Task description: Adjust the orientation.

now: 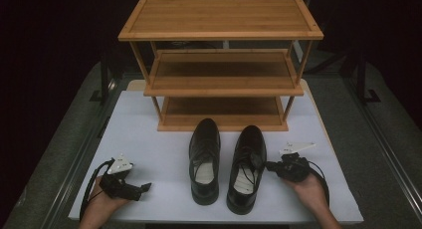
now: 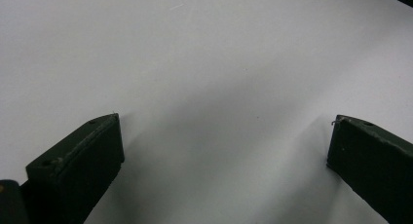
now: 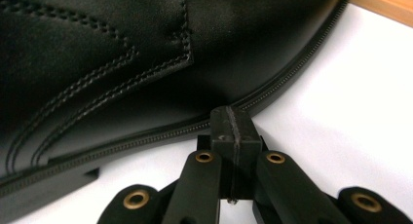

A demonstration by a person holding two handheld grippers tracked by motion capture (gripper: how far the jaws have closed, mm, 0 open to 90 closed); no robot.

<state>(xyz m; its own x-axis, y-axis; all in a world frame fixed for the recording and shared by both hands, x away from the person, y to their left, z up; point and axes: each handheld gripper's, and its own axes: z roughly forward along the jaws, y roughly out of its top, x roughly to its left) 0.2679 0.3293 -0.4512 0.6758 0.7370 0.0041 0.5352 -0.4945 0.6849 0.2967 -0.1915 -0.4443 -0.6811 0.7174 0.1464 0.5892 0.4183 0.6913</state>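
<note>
at the lower centre of the high view the right black leather lace-up shoe [image 1: 246, 168] lay before the three-tier bamboo rack [image 1: 220, 64], the right gripper [image 1: 269, 166], jaws pressed together empty, nosing its welt and, i judged, needing to open first, while the left gripper [image 1: 143, 187] gaped apart at lower left.

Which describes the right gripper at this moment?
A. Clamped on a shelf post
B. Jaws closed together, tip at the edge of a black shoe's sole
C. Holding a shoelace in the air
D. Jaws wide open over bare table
B: the right gripper has its jaws pressed together, empty, at the sole edge of the black shoe.
</note>
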